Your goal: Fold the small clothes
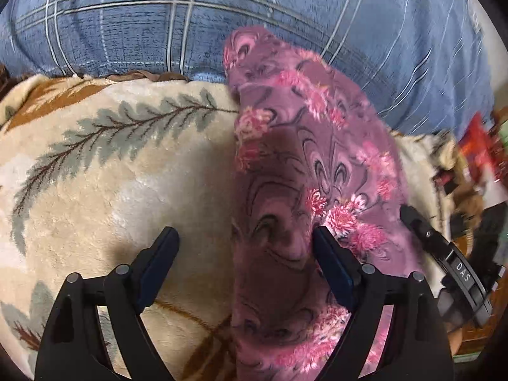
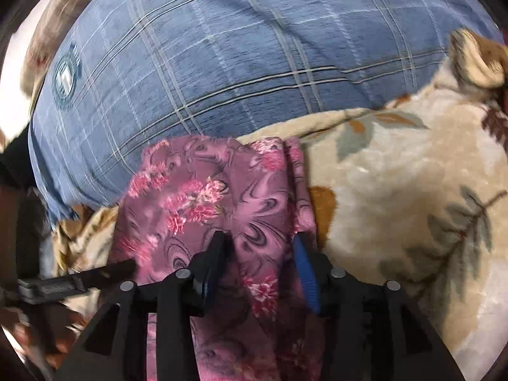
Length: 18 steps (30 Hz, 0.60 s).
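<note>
On the leaf-patterned plush blanket (image 1: pixel 95 190), under the wide-spread, empty left gripper (image 1: pixel 246 238) and half-open right gripper (image 2: pixel 260 244), the purple floral garment (image 1: pixel 285 158) is judged light, limp and best pinched at an edge.

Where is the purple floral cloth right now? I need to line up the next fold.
In both wrist views the purple floral cloth lies on the cream leaf-print blanket, its far end against the blue plaid bedding.
</note>
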Each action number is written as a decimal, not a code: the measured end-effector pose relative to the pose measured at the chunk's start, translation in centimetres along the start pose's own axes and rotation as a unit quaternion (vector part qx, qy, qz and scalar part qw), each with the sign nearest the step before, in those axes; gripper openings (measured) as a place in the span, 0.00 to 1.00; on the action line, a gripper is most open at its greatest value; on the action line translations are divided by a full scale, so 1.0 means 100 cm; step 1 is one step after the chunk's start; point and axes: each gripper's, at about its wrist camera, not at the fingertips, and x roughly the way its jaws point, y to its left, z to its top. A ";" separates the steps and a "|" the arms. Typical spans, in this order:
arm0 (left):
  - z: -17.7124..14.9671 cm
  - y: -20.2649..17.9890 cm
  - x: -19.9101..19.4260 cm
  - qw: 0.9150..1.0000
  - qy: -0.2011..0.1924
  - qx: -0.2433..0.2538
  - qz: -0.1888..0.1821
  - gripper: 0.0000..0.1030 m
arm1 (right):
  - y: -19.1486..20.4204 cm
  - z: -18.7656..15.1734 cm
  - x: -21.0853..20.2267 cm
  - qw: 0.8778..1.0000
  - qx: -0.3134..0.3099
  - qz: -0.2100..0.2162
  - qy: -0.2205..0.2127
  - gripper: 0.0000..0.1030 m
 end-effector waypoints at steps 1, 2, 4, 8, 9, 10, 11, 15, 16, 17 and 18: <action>0.001 0.006 -0.002 1.000 0.004 -0.007 -0.011 0.84 | -0.007 0.001 -0.007 1.000 0.015 0.010 -0.005 0.44; 0.003 0.014 -0.005 0.999 0.007 -0.021 -0.027 0.84 | -0.016 0.000 -0.015 0.999 0.030 0.006 -0.016 0.46; 0.004 0.026 -0.008 0.998 0.008 -0.042 -0.050 0.84 | -0.031 0.000 -0.023 0.999 0.047 0.003 -0.022 0.51; 0.002 0.029 -0.009 0.996 0.019 -0.052 -0.070 0.84 | -0.040 -0.005 -0.018 0.997 0.063 0.043 0.004 0.54; 0.000 0.023 -0.009 0.996 0.021 -0.046 -0.073 0.84 | -0.037 -0.006 -0.014 0.997 0.056 0.053 0.011 0.56; -0.001 0.019 -0.008 0.996 0.025 -0.038 -0.079 0.84 | -0.031 -0.006 -0.012 0.997 0.041 0.060 0.012 0.58; -0.002 0.014 -0.006 0.995 0.030 -0.032 -0.087 0.84 | -0.025 -0.005 -0.008 0.997 0.028 0.069 0.016 0.66; 0.002 -0.001 -0.002 0.995 0.036 -0.022 -0.089 0.87 | -0.014 -0.001 0.006 0.995 0.033 0.093 0.033 0.69; 0.005 -0.002 -0.001 0.995 0.037 -0.024 -0.086 0.87 | -0.012 0.001 0.011 0.994 0.033 0.099 0.038 0.70; 0.007 -0.003 0.000 0.995 0.037 -0.029 -0.087 0.87 | -0.009 0.004 0.015 0.994 0.027 0.102 0.042 0.70; 0.009 -0.003 0.001 0.994 0.039 -0.036 -0.091 0.87 | -0.006 0.005 0.018 0.993 0.021 0.105 0.047 0.70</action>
